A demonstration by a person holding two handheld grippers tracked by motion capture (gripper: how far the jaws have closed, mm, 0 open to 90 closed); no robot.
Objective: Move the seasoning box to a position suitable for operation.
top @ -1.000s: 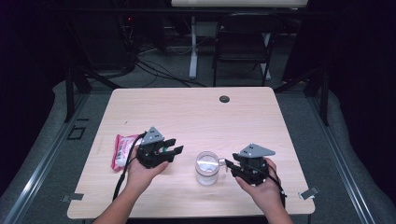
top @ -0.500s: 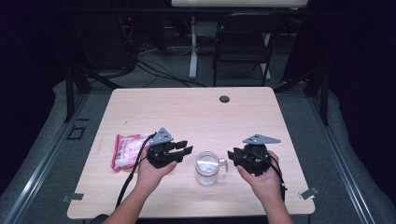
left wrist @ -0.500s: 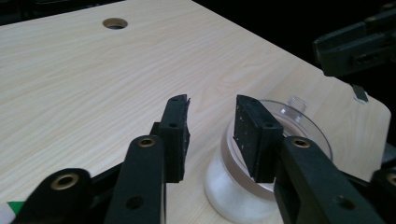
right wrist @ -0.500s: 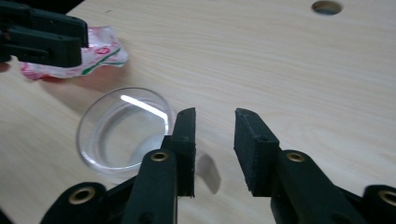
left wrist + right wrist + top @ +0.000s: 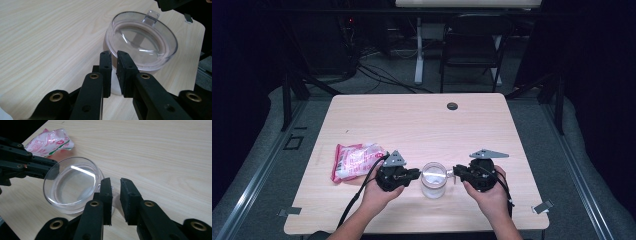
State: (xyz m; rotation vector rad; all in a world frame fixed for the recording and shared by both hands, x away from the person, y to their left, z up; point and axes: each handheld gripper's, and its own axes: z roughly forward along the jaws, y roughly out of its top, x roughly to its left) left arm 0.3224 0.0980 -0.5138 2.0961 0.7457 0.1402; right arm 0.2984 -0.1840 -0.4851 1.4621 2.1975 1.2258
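A clear plastic jar (image 5: pixel 433 179) with a see-through lid (image 5: pixel 143 40) stands near the table's front edge. My left gripper (image 5: pixel 416 173) points at it from the left. Its jaws have just been closing, and the tips (image 5: pixel 113 53) stand a narrow slit apart at the lid's near rim, with nothing pressed between them. My right gripper (image 5: pixel 456 173) faces the jar (image 5: pixel 71 183) from the right. Its jaws have also just been closing and keep a small gap (image 5: pixel 115 181) around the lid's small tab (image 5: pixel 152 15). I see no pad pressing on the tab.
A red and white snack packet (image 5: pixel 354 160) lies left of my left hand. A small black disc (image 5: pixel 452 106) sits near the far edge of the wooden table (image 5: pixel 422 120). A dark chair (image 5: pixel 472 45) and cables stand beyond the table.
My left gripper has come down and to the right, up to the jar. The jaws of both grippers have narrowed from wide to a slit. The right hand has hardly moved.
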